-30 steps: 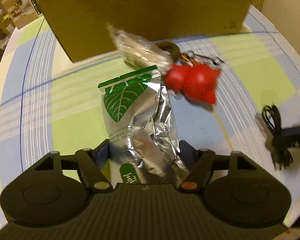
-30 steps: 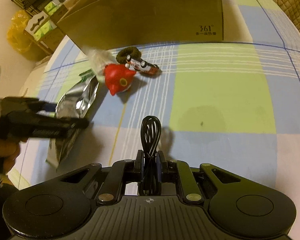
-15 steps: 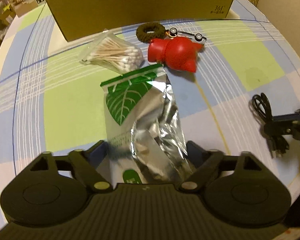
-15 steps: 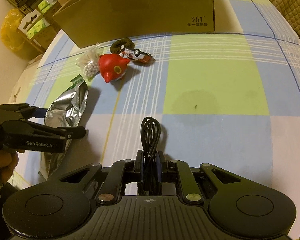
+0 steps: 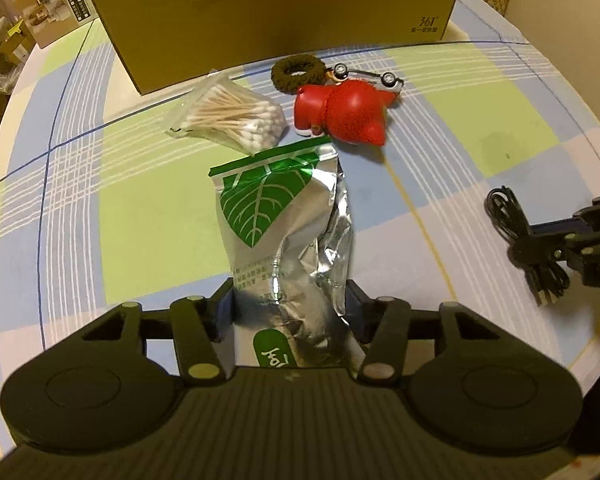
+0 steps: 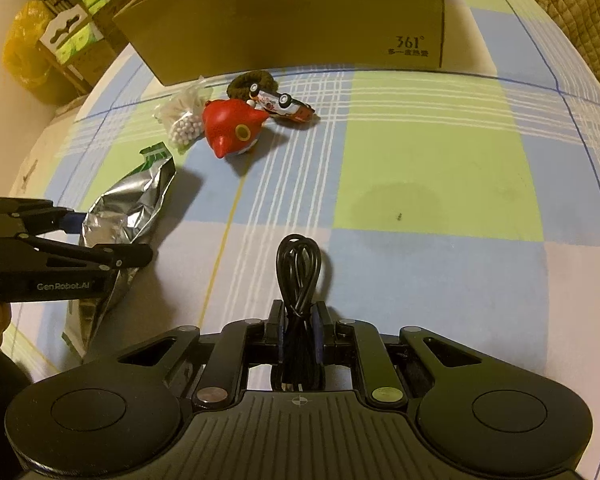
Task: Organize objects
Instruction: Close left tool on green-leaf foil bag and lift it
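On the checked desk (image 6: 440,160), the left gripper (image 5: 290,306) had just been closing its jaws on the foil pouch (image 5: 288,220), pads at its sides. The right gripper (image 6: 300,324) held the coiled black cable (image 6: 298,268) clenched. Cardboard box (image 5: 280,12) stood behind.

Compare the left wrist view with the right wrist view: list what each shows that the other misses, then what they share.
Left only: the white carton beyond the table's far edge and the leaf print on the foil bag.

Right only: the yellow sack, the green packs and the toy's round eye.

Both: cardboard box, cotton swabs, red toy, hair tie, toy car, black cable.
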The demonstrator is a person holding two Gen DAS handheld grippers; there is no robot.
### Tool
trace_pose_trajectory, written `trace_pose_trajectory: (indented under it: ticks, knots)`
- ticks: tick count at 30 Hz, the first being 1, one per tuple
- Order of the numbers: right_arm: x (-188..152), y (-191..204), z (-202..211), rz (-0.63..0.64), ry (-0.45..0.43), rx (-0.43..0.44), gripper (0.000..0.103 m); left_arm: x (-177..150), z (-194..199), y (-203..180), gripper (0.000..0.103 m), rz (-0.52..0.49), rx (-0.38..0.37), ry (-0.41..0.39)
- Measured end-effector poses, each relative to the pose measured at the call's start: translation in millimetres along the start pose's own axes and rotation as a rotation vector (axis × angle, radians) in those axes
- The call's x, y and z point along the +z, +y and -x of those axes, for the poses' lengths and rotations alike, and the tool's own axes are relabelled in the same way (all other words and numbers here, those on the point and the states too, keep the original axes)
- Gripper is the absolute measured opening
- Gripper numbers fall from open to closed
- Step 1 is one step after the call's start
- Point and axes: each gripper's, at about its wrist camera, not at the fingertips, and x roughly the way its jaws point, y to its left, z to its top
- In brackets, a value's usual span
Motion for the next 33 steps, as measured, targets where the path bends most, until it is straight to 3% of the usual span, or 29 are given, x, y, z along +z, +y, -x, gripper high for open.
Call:
trace_pose_trajectory:
  ticks: [8, 13, 16, 33]
  knots:
    - [-0.5, 4.6, -1.8, 0.027, -0.006, -0.019, 0.009, -2.1, -4.4, 8.8, 0.064, 0.025, -0.021, -0.007]
    - [-3.7, 6.0, -0.8, 0.029, -0.026, -0.022, 0.01, -1.0, -0.3, 8.7, 0.046, 0.026, -0.025, 0.006]
    - [-5.4, 6.5, 0.2, 0.029, -0.032, -0.021, 0.01, -4.0, 5.0, 5.5, 0.041, 0.021, -0.026, 0.007]
    - [-17.2, 24.7, 60.0, 0.012, -0.157, -0.007, 0.01, -22.4, 70.1, -19.8, 0.04, 0.11, -0.062, -0.076]
